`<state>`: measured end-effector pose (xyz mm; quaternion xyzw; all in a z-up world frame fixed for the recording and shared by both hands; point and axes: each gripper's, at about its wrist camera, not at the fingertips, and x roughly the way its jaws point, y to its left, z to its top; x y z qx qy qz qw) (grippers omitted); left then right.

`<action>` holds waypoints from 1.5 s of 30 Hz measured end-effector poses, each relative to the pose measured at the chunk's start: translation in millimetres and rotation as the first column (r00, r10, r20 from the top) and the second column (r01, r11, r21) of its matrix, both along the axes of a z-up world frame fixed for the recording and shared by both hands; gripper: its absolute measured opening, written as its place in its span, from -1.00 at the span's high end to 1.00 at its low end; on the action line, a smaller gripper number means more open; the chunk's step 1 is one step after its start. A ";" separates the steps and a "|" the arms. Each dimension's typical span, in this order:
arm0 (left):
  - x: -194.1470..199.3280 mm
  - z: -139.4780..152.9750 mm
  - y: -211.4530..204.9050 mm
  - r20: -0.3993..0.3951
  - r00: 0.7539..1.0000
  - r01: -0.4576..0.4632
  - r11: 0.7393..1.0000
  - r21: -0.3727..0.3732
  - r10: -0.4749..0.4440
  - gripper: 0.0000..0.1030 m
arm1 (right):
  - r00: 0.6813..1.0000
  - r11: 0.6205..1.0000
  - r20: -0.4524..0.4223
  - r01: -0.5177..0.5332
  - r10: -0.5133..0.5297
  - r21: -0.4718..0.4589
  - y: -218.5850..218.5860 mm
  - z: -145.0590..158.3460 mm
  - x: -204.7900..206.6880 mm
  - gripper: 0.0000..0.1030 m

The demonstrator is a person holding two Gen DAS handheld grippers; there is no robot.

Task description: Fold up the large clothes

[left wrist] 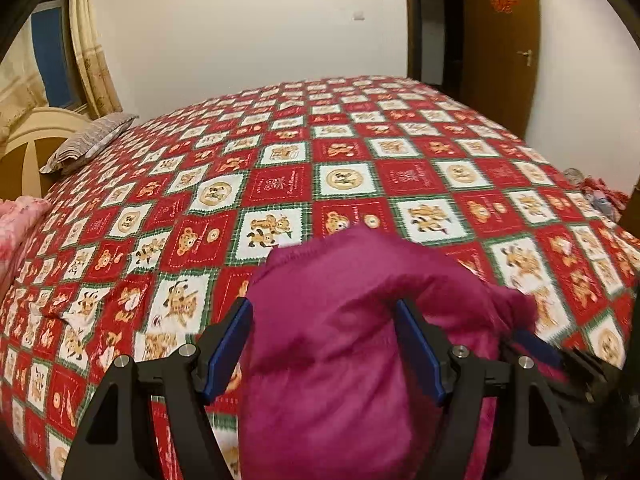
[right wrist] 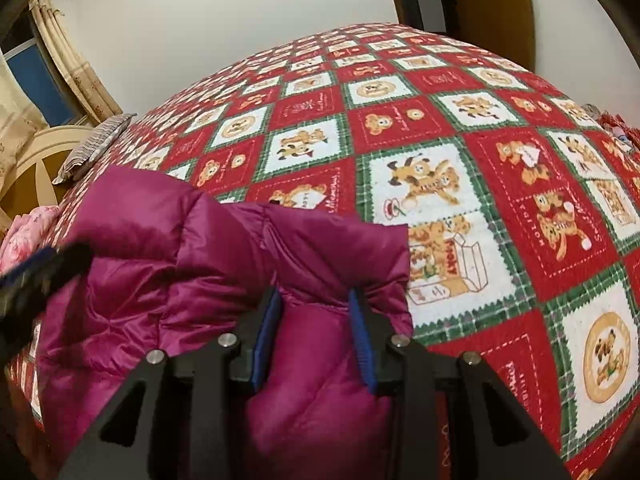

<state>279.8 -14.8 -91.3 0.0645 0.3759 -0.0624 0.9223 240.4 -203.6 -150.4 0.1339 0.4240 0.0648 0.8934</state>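
A magenta puffy jacket lies bunched on the near part of the bed. In the left wrist view its thick bulk fills the wide gap of my left gripper, and both blue pads press on the fabric. My right gripper is shut on a narrower fold of the same jacket, which puckers at the pads. The jacket's far edge rests on the bedspread. Each gripper shows blurred in the other's view: the right gripper at the right, the left gripper at the left.
A red, white and green checked bedspread with cartoon bears covers the bed. A grey pillow and a cream headboard are at the far left, with pink bedding below them. A brown door stands behind, and crumpled cloth lies at the right edge.
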 end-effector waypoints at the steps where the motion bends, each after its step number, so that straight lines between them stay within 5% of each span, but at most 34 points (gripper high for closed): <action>1: 5.8 -3.2 -1.8 -0.013 1.000 -0.002 1.000 0.007 0.002 -0.43 | 1.000 1.000 0.002 -0.002 0.002 -0.001 -0.2 -0.3 0.0 0.27; 11: 31.5 -44.4 -21.7 -0.035 0.999 -0.011 0.994 0.106 0.015 -0.53 | 1.000 1.000 0.013 0.000 0.000 0.004 0.2 -2.9 0.5 0.27; 26: 36.6 -52.8 -20.8 -0.044 0.999 -0.012 0.996 0.084 0.016 -0.58 | 1.000 1.000 0.028 0.009 -0.009 -0.021 4.2 -3.2 0.5 0.27; 29: 26.3 -38.7 -13.0 -0.057 0.998 0.008 0.999 0.053 -0.005 -0.58 | 1.000 1.000 0.028 0.008 -0.007 -0.023 4.6 -3.2 0.4 0.27; 33: -21.0 -4.9 9.9 -0.049 0.997 0.052 0.994 -0.094 -0.057 -0.58 | 1.000 1.000 0.028 0.005 -0.005 -0.013 2.9 -3.1 0.4 0.27; 39: -62.5 -22.2 19.3 -0.071 0.997 0.038 0.998 -0.049 -0.042 -0.58 | 1.000 0.999 -0.001 -0.025 0.025 0.027 -3.7 1.0 2.8 0.25; 41: -63.6 -26.4 25.7 -0.077 0.997 0.024 0.996 -0.089 -0.031 -0.58 | 0.999 0.998 -0.014 -0.028 0.029 0.055 -11.9 8.6 -3.4 0.23; 45: -63.6 -26.9 25.8 -0.074 0.997 0.022 0.996 -0.088 -0.029 -0.58 | 0.998 0.995 0.062 -0.030 0.024 0.091 -26.1 40.6 -46.5 0.19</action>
